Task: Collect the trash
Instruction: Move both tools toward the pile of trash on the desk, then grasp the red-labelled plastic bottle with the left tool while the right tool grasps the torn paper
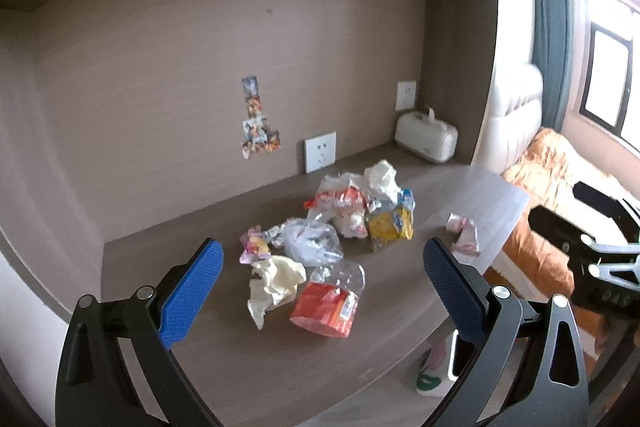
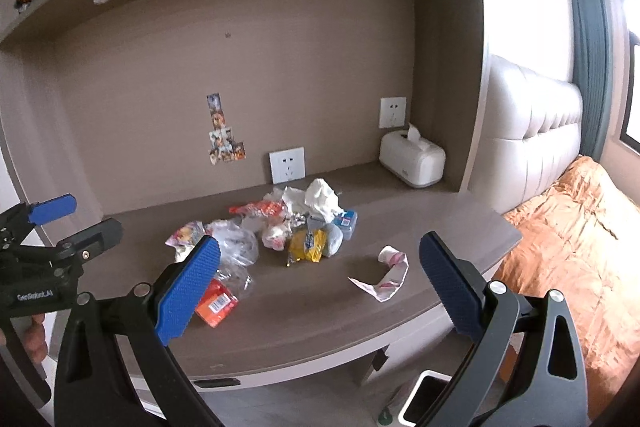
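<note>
Your table [image 2: 320, 315] sits in a brown alcove under a shelf, beside a bed with an orange cover [image 2: 568, 227]. Both your left gripper [image 1: 320, 267] and right gripper [image 2: 320, 267] hover with jaws spread wide, holding nothing. Between the left jaws lie a red wrapper [image 1: 326, 309] and crumpled tissue [image 1: 274, 281]; beyond them the trash pile [image 2: 288, 223]. A pink-white wrapper [image 2: 386, 273] lies apart, right. A tissue box [image 2: 412, 161] stands in the back corner.

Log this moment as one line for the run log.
left gripper: open, empty | right gripper: open, empty | trash pile: on desk, untouched | bin: below desk edge
</note>
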The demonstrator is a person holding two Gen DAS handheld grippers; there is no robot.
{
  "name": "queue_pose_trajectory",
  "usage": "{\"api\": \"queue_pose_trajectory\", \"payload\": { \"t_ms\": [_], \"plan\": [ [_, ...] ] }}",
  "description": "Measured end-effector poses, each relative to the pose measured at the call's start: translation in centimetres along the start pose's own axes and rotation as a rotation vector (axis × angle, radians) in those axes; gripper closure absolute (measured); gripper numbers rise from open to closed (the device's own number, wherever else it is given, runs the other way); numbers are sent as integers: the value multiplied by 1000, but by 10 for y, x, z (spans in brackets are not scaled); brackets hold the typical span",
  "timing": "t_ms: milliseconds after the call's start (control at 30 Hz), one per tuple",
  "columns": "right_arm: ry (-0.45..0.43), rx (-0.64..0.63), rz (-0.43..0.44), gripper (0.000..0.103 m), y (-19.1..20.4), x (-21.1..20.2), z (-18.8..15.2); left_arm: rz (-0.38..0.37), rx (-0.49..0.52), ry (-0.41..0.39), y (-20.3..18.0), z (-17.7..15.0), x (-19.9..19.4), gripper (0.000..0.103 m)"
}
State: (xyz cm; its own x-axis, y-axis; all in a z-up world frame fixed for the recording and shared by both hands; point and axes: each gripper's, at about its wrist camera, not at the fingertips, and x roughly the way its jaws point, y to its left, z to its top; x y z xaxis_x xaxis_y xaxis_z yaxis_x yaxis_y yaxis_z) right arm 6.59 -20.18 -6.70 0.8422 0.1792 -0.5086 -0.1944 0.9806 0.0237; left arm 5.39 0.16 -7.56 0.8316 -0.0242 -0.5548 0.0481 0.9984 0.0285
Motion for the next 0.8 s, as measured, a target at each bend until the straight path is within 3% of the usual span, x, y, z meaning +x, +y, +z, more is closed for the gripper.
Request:
{"api": "queue_pose_trajectory", "payload": {
  "t_ms": [133, 367, 633, 800],
  "plan": [
    [6, -38, -3, 4, -5, 22, -12, -41, 18, 37, -2, -14, 28, 5],
    [59, -112, 19, 4, -22, 75, -39, -50, 24, 106, -10, -42, 85, 5],
    [117, -224, 67, 4, -40, 150, -78, 7, -1, 174, -12, -84, 140, 5],
    [86, -306, 64, 4, -50, 173, -94, 44, 37, 185, -13, -93, 165, 5]
  ]
}}
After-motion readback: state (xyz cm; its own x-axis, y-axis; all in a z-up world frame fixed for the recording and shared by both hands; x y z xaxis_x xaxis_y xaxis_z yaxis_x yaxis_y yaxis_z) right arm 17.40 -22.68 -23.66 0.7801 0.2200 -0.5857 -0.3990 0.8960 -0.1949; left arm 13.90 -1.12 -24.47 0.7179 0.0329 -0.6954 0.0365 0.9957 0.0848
